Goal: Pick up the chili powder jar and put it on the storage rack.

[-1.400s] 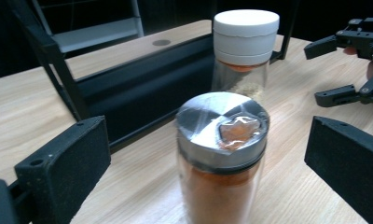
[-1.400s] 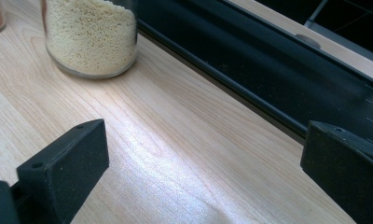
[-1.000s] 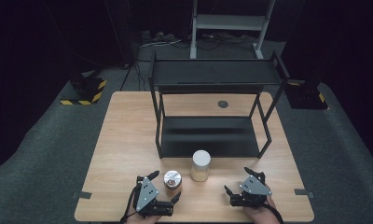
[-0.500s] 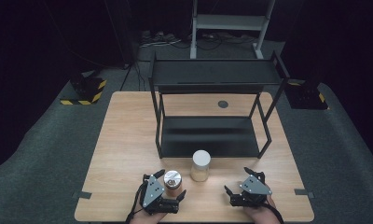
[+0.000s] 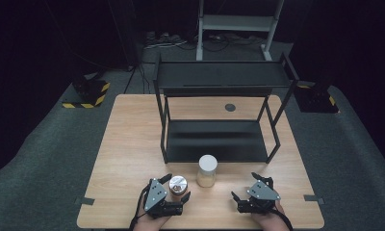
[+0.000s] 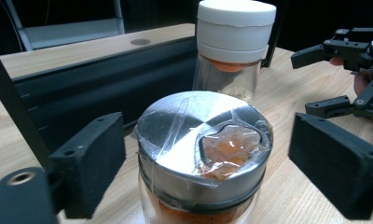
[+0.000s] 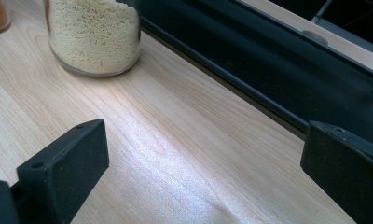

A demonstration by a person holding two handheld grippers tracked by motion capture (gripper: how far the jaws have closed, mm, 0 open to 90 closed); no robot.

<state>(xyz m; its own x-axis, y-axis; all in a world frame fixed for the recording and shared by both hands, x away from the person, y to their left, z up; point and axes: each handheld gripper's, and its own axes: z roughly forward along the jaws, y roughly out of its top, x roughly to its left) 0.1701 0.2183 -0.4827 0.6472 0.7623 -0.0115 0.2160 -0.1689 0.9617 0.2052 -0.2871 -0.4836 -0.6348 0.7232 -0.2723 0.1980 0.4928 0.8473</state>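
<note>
Here the left tongs (image 6: 208,172), just closing, flank an untouched round metal-lidded jar (image 6: 205,154); right tongs (image 7: 203,172) gape empty.

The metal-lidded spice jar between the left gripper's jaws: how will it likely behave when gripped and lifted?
The spice jar looks rigid, clear-walled and round, so probably slippery and apt to roll if dropped. Its orange fill suggests moderate weight. Loose tape on the lid may shift, so gripping the body seems safer.

1. The left gripper (image 5: 177,188) has just been closing its jaws, and a gap shows at each pad.
2. The right gripper (image 5: 250,192) holds its jaws wide apart, gripping nothing.
</note>
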